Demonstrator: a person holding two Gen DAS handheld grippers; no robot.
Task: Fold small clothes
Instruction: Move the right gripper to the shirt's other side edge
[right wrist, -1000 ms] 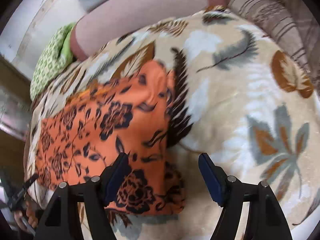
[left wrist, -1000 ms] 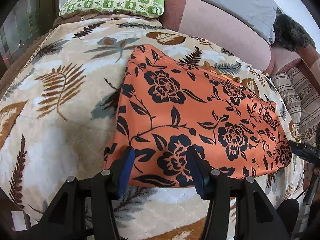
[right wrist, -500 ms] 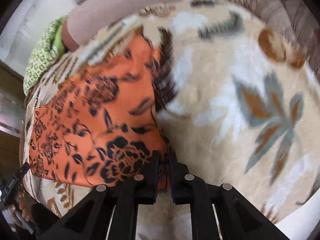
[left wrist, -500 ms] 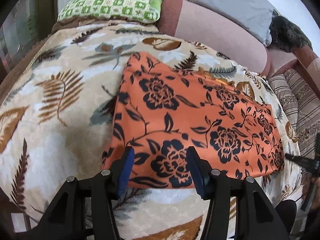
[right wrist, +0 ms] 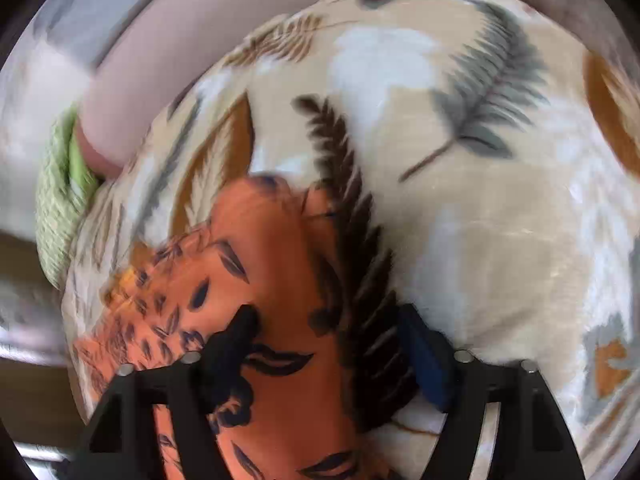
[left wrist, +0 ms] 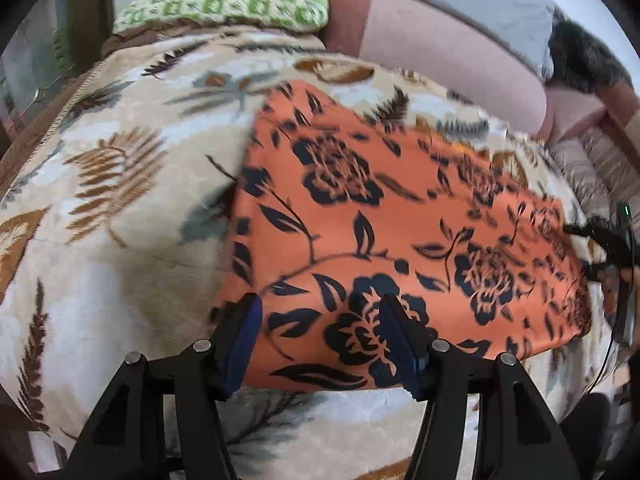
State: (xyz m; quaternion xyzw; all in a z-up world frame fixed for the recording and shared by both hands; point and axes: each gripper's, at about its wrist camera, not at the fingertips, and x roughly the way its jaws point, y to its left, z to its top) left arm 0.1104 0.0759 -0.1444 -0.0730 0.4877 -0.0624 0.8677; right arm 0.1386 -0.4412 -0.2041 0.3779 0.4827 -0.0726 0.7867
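the right gripper (right wrist: 326, 342) stands with its jaws spread wide over the near part of an orange cloth with a black flower print (right wrist: 256, 280). its left finger lies over the cloth, while the right finger with its blue pad (right wrist: 424, 364) sits over a leaf-patterned beige blanket (right wrist: 480, 220) just past the cloth's right edge. the cloth spreads from near centre toward the left and rests on the blanket. far left, a green patterned pillow (right wrist: 56, 208) touches a pinkish bolster (right wrist: 168, 68) that runs along the far side. the picture is blurred.
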